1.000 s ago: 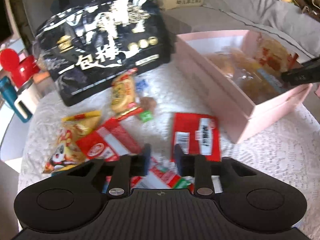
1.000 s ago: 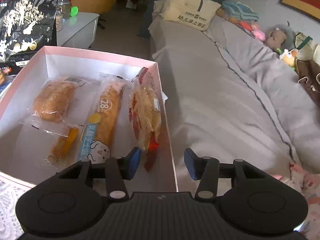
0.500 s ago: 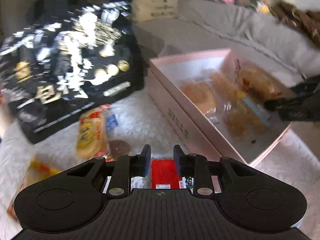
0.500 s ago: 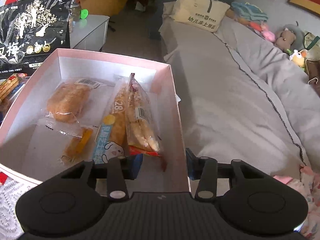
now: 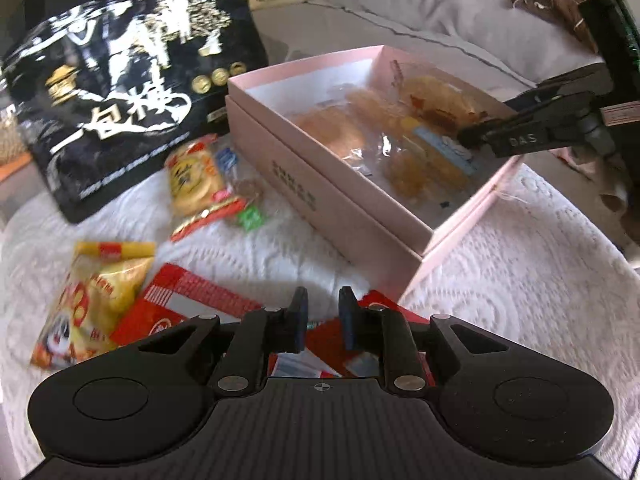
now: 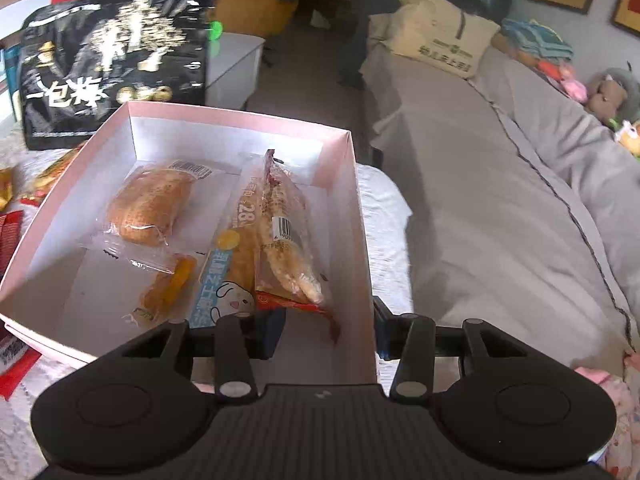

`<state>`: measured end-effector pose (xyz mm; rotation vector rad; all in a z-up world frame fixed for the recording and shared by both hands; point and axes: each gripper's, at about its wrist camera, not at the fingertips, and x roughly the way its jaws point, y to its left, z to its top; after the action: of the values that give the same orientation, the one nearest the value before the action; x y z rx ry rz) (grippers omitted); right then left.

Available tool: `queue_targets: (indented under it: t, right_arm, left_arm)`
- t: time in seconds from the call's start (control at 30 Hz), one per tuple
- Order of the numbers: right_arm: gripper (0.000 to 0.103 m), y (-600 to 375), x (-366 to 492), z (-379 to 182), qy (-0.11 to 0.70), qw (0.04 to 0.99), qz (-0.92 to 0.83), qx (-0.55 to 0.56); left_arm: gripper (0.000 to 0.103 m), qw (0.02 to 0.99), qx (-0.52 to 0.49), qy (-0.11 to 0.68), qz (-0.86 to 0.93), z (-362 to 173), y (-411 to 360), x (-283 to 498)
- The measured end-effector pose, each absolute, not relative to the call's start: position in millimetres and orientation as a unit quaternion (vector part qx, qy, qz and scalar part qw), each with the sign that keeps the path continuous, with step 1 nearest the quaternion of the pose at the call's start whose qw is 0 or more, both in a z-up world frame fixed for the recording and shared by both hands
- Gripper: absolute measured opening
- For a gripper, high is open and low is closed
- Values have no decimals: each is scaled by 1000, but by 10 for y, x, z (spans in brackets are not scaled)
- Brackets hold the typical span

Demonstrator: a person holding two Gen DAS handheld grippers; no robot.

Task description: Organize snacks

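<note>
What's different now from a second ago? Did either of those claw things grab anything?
The left gripper has closed its jaws above the red packets, with nothing visibly gripped. In the pink box, the red-tailed snack packet has tipped off the right wall against the blue-labelled bread. The right gripper still straddles that wall, jaws open. The other snacks lie as before.

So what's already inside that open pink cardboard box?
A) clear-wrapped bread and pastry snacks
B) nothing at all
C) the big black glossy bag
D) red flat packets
A: the open pink cardboard box holds several clear-wrapped bread and pastry snacks, while the big black glossy bag stands beyond its far wall and the red flat packets lie outside it on the white lace cloth.
</note>
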<state>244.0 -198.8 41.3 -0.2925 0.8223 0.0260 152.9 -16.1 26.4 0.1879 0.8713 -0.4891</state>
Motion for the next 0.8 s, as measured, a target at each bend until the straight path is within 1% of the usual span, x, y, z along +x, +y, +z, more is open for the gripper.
queue_targets:
  t: [0.13, 0.27, 0.33, 0.4, 0.47, 0.53, 0.67, 0.73, 0.8]
  right_arm:
    - [46, -1896, 2372, 464, 392, 909, 5, -146]
    - [50, -1846, 2136, 637, 373, 920, 11, -123]
    - [50, -1816, 2024, 731, 371, 922, 38, -99]
    - [50, -1715, 1920, 801, 379, 919, 80, -78]
    - [50, -1546, 1865, 844, 377, 917, 99, -87]
    - [50, -1354, 1819, 897, 370, 916, 114, -106]
    - [50, -1191, 1700, 943, 362, 916, 126, -116]
    - [50, -1164, 1607, 886, 367, 914, 140, -103]
    - [50, -1135, 1485, 780, 374, 909, 158, -92]
  left_arm:
    - [22, 880, 84, 413, -218, 329, -49, 1417]
    - [22, 900, 65, 397, -170, 363, 118, 1359]
    - [22, 907, 32, 395, -144, 377, 206, 1390]
    - [22, 913, -22, 388, -123, 446, 330, 1438]
    - [22, 919, -66, 371, -117, 537, 436, 1498]
    - [22, 921, -82, 364, -116, 600, 459, 1617]
    - [23, 917, -109, 369, -102, 644, 428, 2116]
    - [24, 917, -104, 375, -86, 626, 354, 2308]
    - [25, 912, -75, 397, -68, 536, 249, 2536]
